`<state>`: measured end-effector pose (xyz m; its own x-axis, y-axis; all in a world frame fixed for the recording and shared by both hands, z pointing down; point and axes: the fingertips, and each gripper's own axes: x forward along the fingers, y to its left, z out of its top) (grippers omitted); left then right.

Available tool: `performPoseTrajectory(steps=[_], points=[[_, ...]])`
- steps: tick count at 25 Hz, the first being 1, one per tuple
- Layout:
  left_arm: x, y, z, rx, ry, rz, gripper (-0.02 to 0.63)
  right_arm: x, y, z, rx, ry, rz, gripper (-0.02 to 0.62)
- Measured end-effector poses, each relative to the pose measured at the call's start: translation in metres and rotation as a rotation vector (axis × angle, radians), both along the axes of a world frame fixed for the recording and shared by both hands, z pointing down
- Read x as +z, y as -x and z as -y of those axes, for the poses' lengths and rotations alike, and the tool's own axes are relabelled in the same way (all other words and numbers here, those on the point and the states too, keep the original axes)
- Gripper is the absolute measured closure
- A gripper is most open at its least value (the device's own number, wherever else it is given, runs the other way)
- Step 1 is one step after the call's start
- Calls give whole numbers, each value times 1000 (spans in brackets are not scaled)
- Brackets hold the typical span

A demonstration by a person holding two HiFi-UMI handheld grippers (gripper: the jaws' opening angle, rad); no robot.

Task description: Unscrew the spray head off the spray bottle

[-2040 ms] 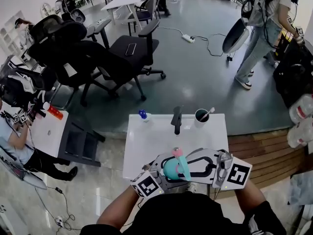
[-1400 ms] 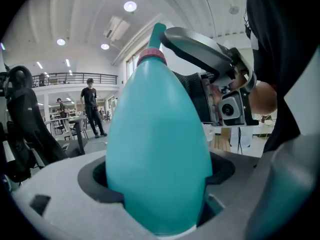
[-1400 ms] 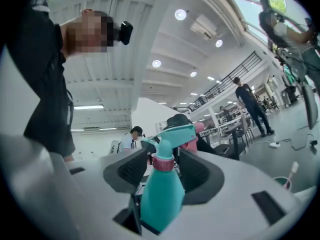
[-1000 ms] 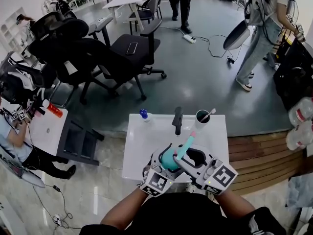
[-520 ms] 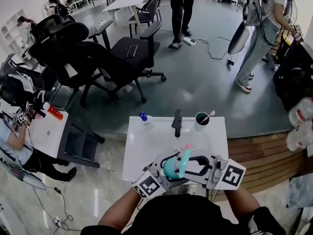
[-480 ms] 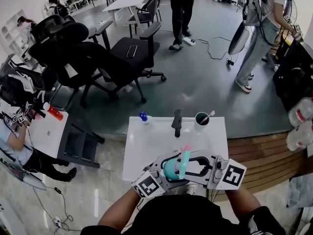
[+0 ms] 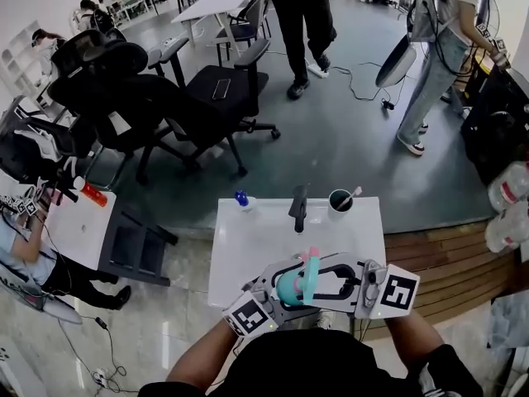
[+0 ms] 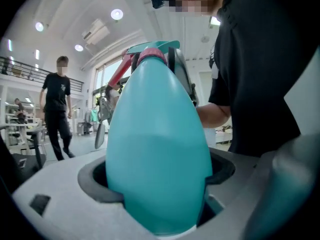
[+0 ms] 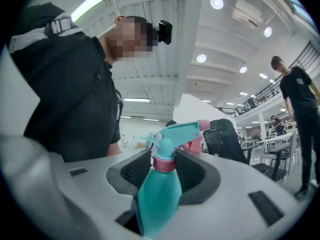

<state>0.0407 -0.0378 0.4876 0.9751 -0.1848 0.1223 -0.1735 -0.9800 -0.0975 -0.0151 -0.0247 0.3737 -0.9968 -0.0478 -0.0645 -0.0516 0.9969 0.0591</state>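
Between the left gripper's (image 8: 159, 199) jaws sits the teal spray bottle (image 8: 157, 134), its body clamped on both sides. Just past it, the right gripper's (image 9: 164, 170) jaws are opening around the spray head's (image 9: 176, 132) pink collar (image 9: 163, 162), pads touching it

There are 1 spray bottle (image 7: 291, 286), 1 cup (image 7: 340, 198), 1 blue-capped bottle (image 7: 241, 197), 1 black object (image 7: 298, 207) and 1 table (image 7: 264, 238).
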Motion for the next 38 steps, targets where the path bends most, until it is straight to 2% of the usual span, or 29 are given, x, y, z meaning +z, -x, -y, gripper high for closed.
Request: performPoseTrajectory(steps=[2,5,9,14,18,20,22,26,33,38], points=[[13,10,18,-107,-38,63,135,-3,-1,14,88,32,40,392],[28,25,41,-290,-96,156,135,-6,-4,28,227,82,114,380],[28,34,56,-397,-80,156,135,5,0,27,316,130,138,380],[33,33,58,-412,-90,164,135,10,-4,41,415,188,170,380],[38,29,54,-399,-101,179,135,3,-5,46,415,173,219,385],[38,28,53,-396,-104,184,135,-1,-5,47,408,164,230,413],[38,29,52,-398,-104,187,135,-1,-3,46,410,164,213,446],[39,29,50,-397,-96,188,135,2,-9,45,438,133,190,451],[55,35,52,-412,-53,204,135,-31,-27,53,490,43,265,451],[72,47,51,-452,44,219,135,-66,-42,53,538,-16,302,449]])
